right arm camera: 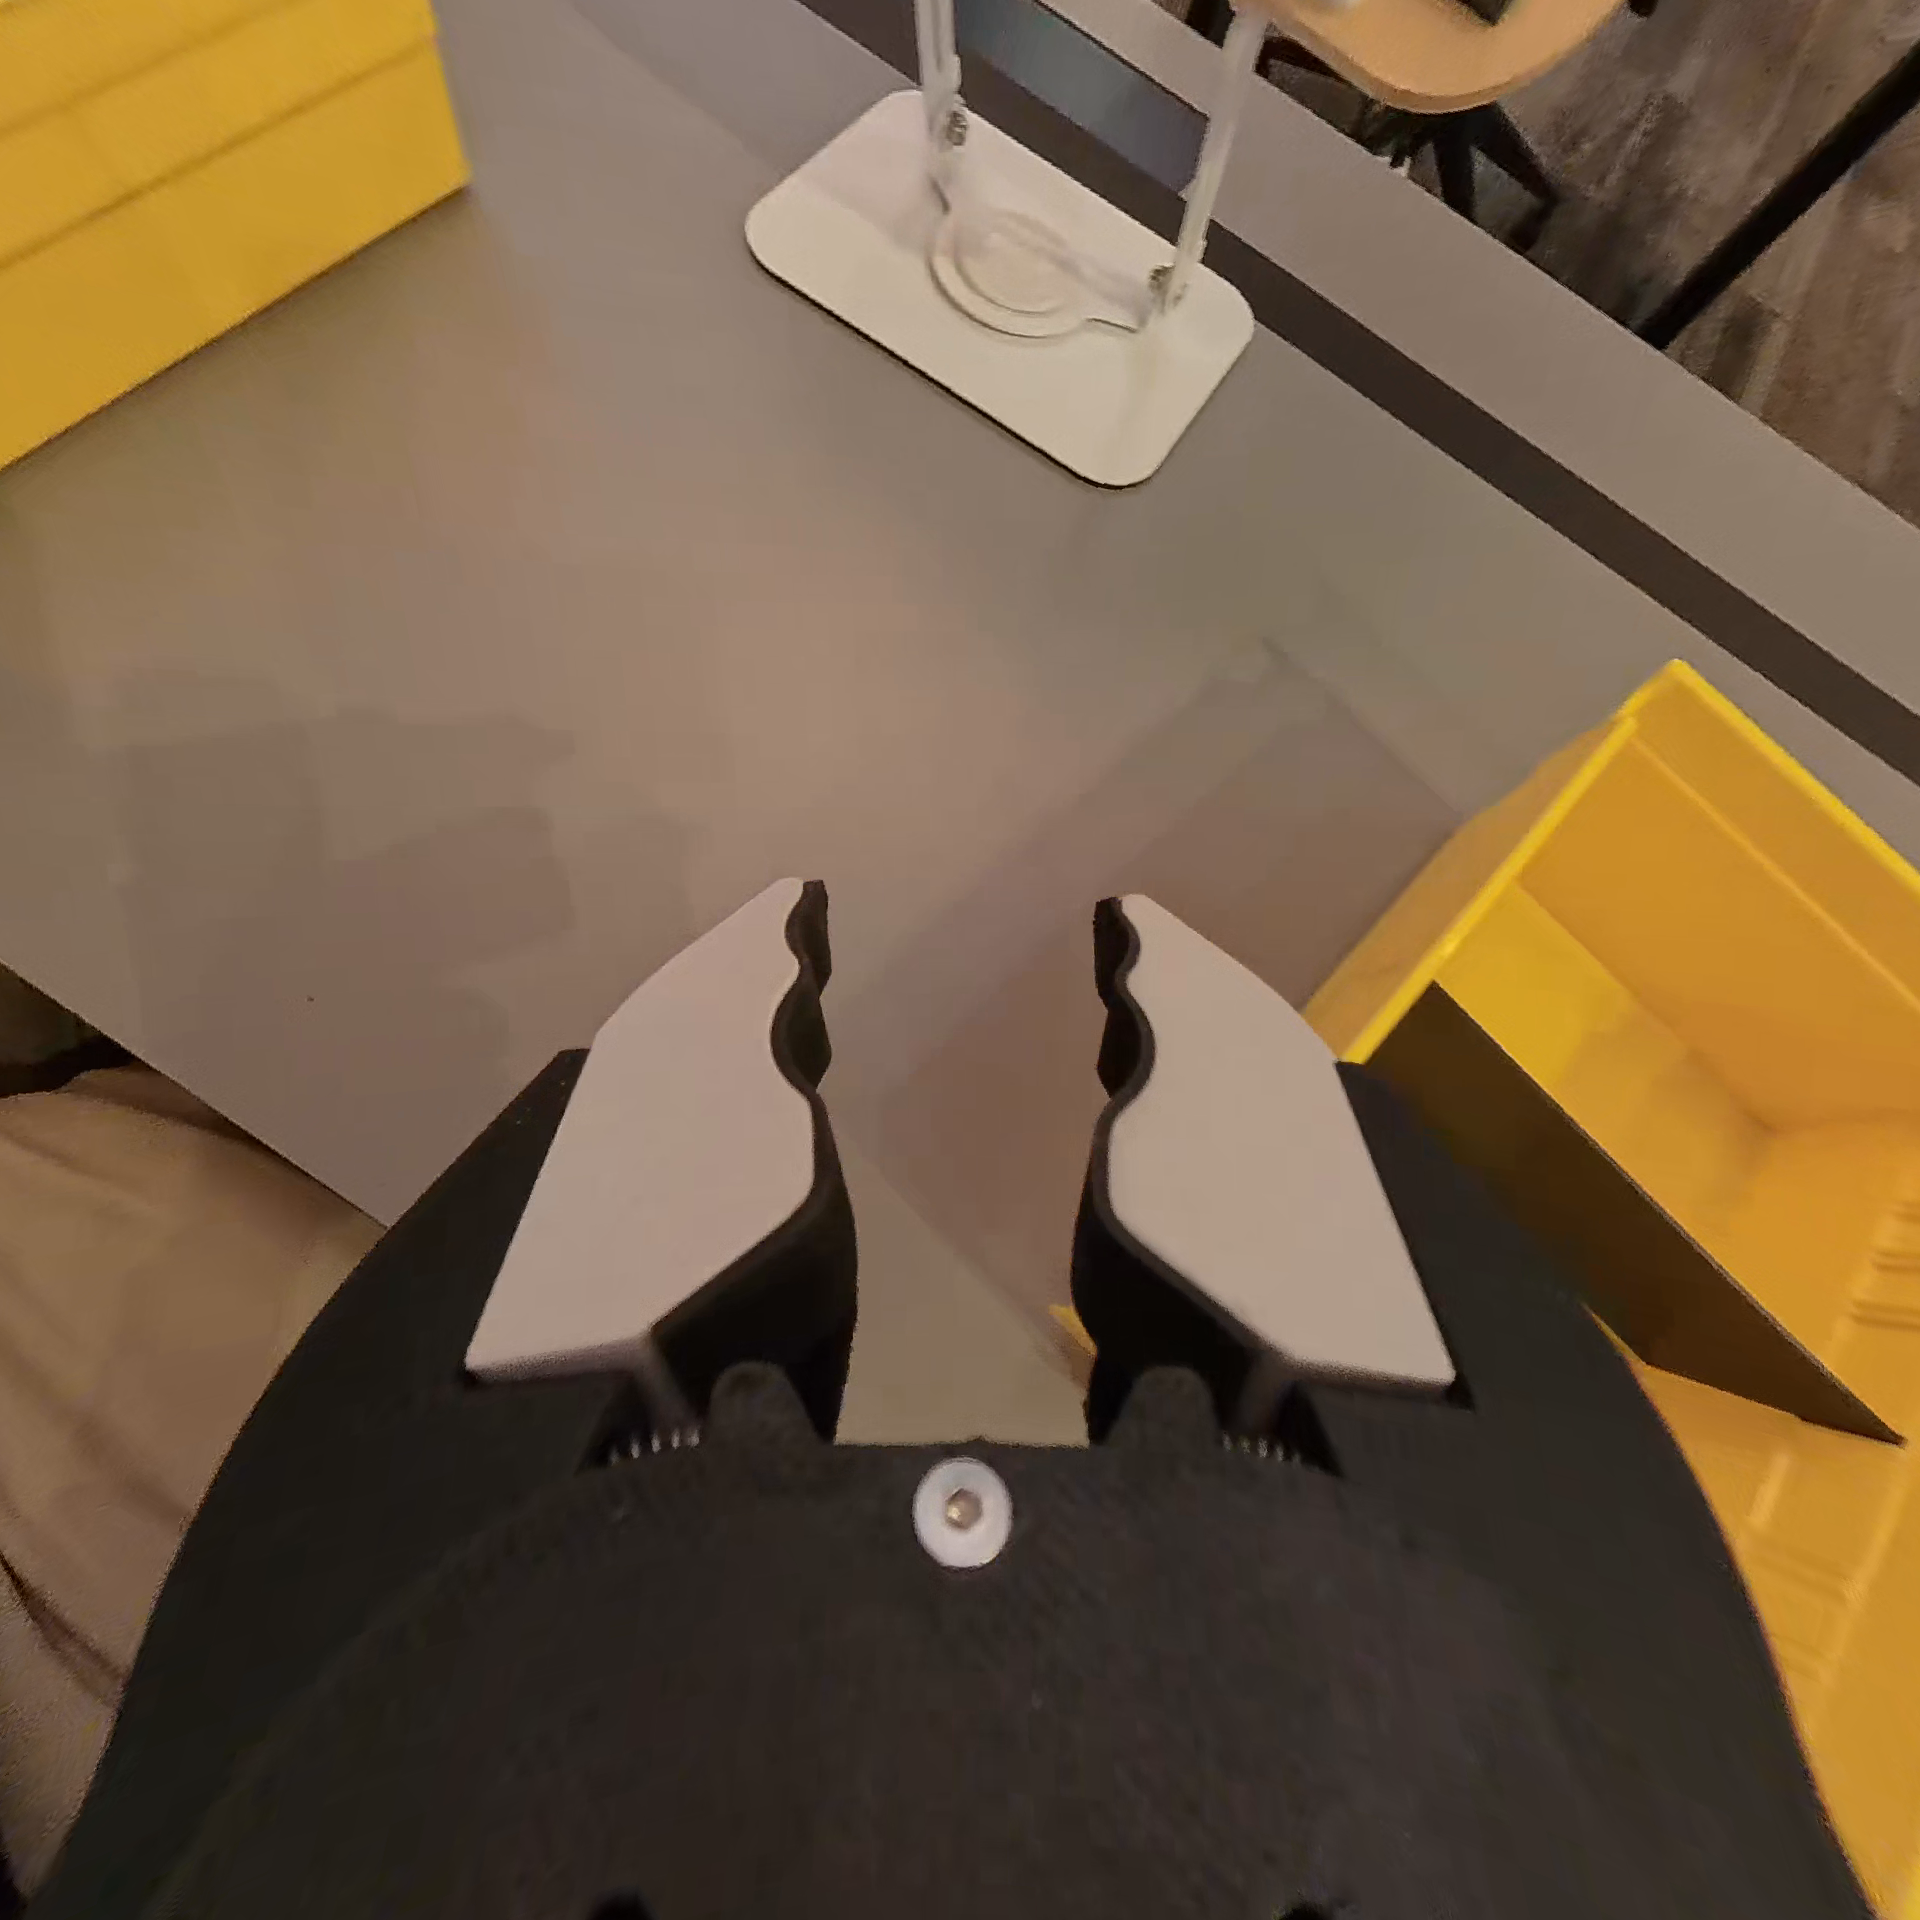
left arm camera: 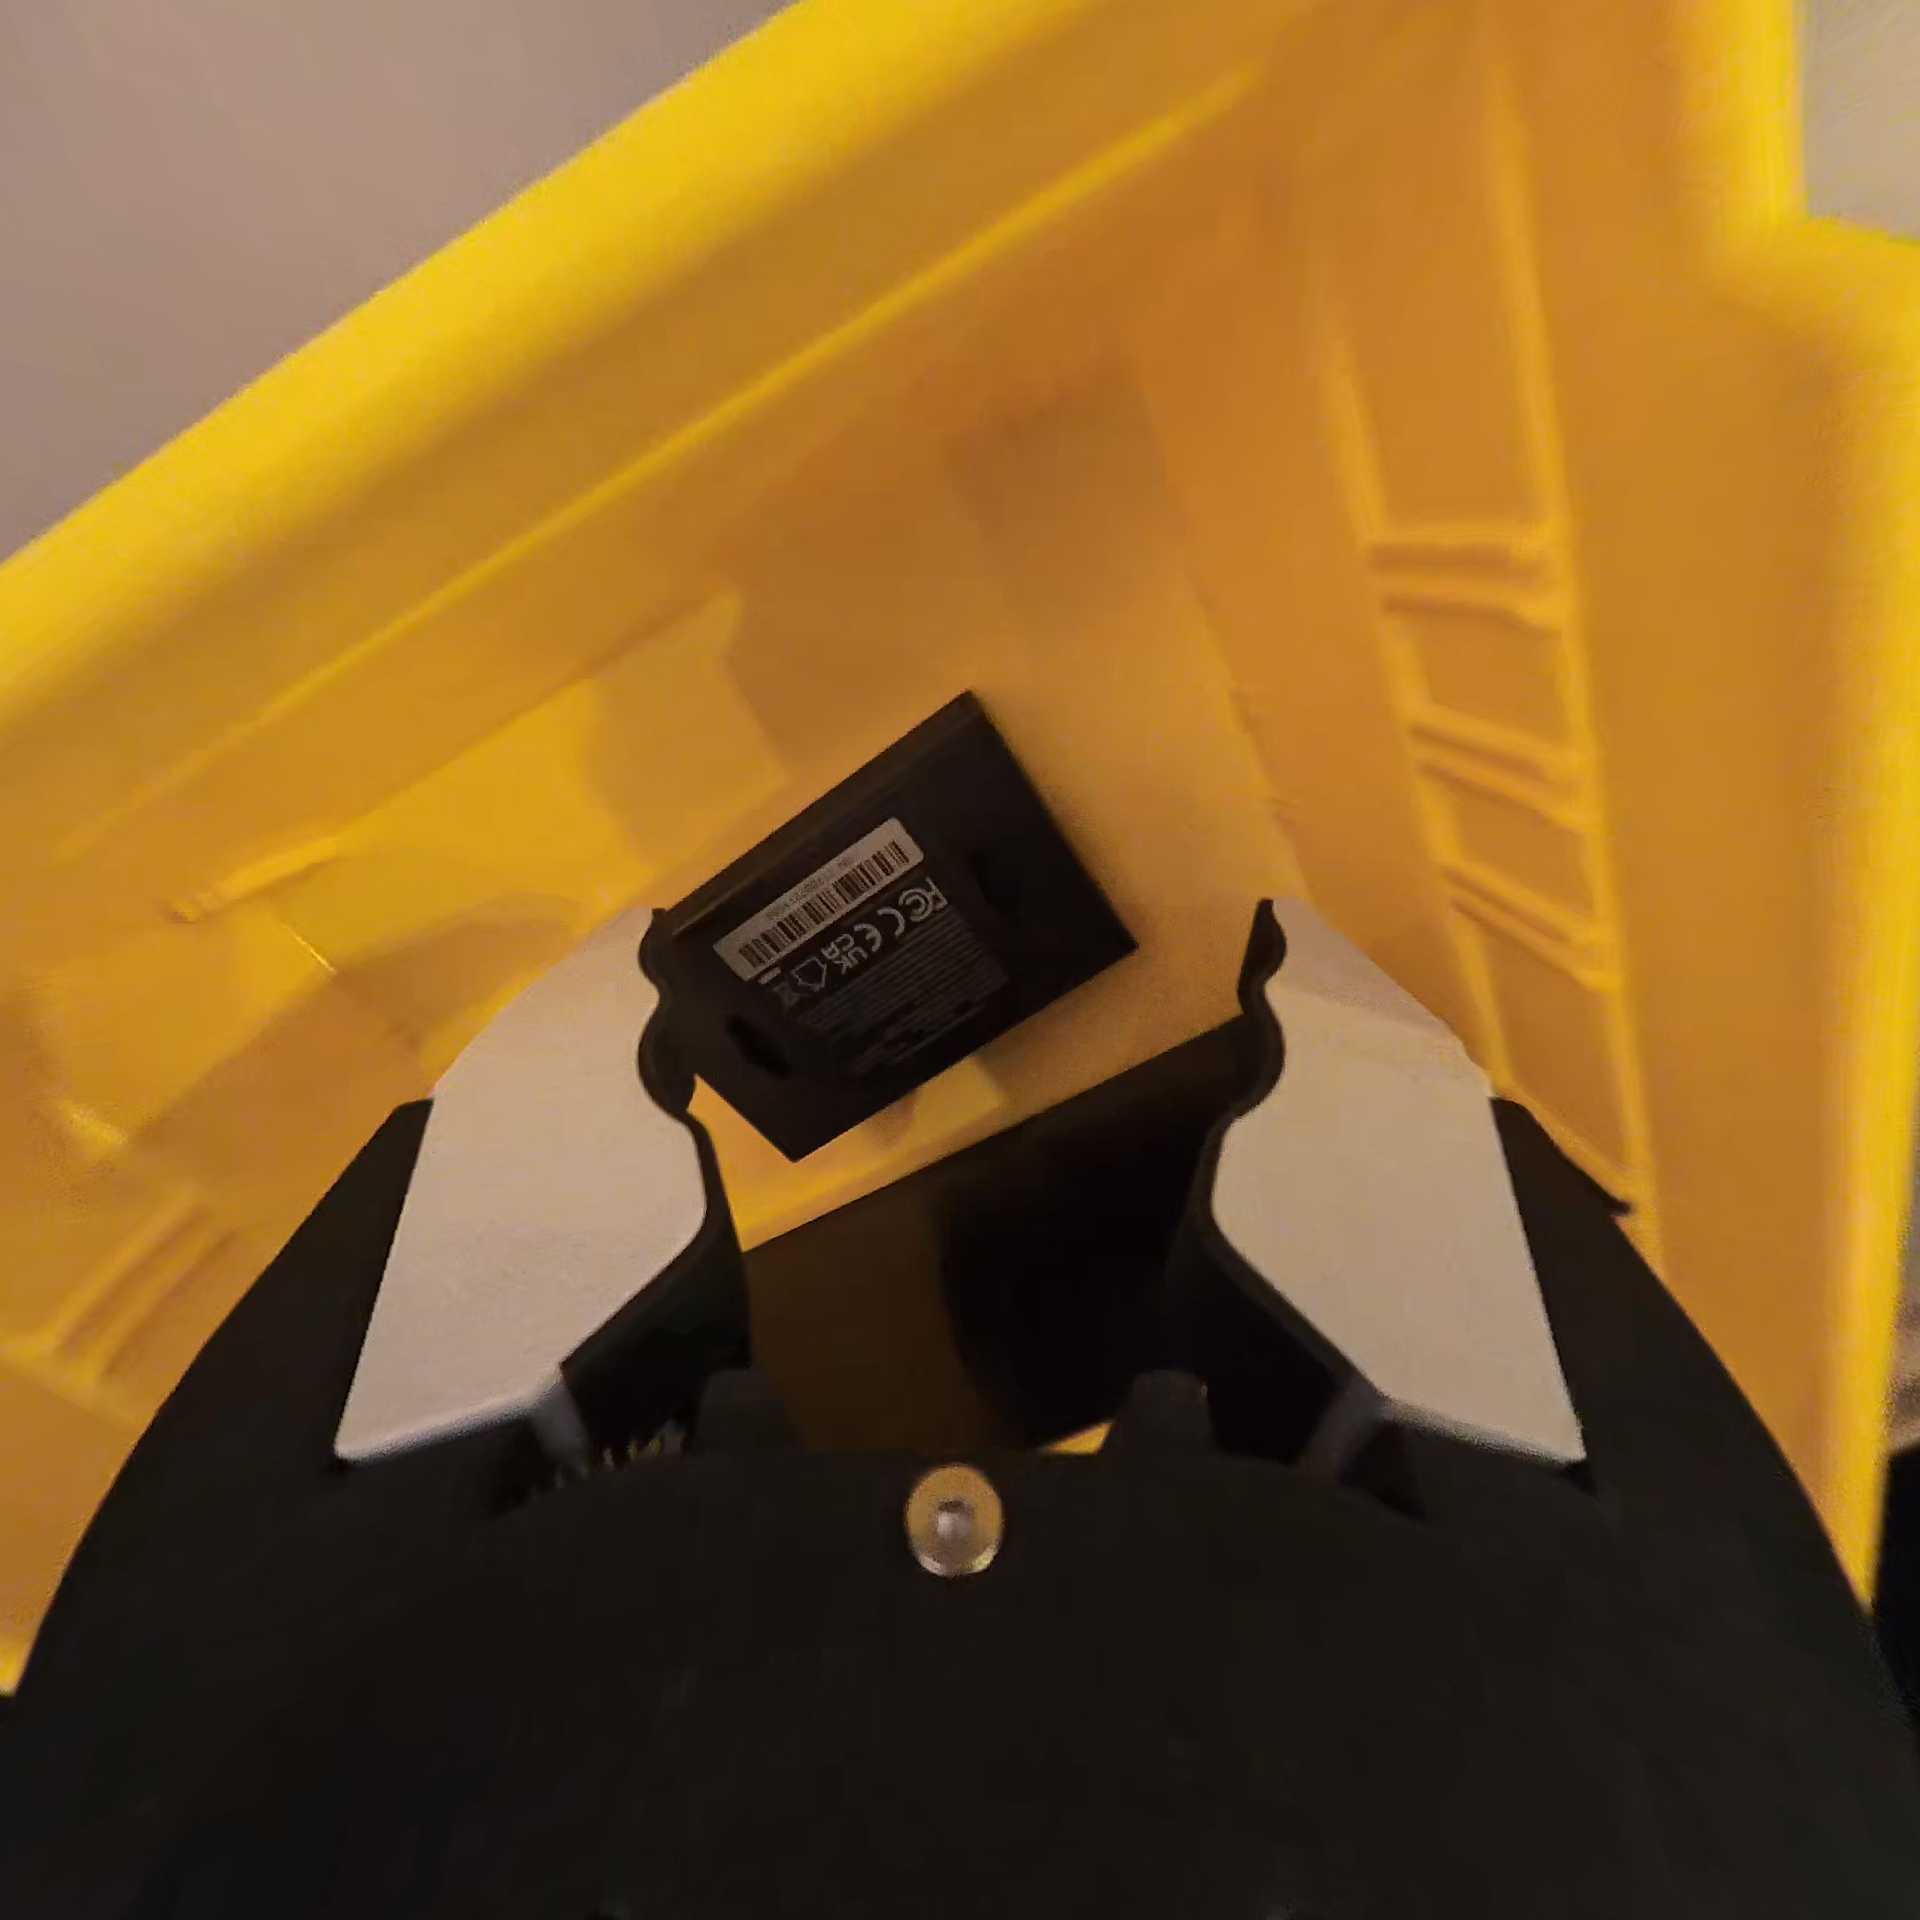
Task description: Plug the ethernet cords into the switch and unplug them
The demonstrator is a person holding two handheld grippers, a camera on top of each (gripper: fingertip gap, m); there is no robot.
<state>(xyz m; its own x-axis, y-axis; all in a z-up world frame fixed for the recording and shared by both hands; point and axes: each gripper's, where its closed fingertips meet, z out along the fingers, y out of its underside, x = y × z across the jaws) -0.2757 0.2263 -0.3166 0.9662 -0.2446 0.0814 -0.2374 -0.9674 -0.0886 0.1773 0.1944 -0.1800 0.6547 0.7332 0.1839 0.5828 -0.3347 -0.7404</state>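
In the left wrist view a small black box, the switch (left arm camera: 914, 935), lies with its labelled underside up on the floor of a yellow bin (left arm camera: 1039, 499). My left gripper (left arm camera: 961, 920) is open inside the bin, its fingertips on either side of the switch's near end, the left fingertip (left arm camera: 660, 966) overlapping its corner. My right gripper (right arm camera: 961, 899) is open and empty above a grey table (right arm camera: 520, 675). No ethernet cord shows in either view.
A white stand base (right arm camera: 1039, 353) with clear uprights sits at the table's far side. A yellow bin (right arm camera: 187, 187) stands at the far left and another yellow bin (right arm camera: 1662, 987) with a black divider (right arm camera: 1610, 1247) at the right. The table's far edge (right arm camera: 1558, 468) runs diagonally. Left tips to right tips: about 50 centimetres.
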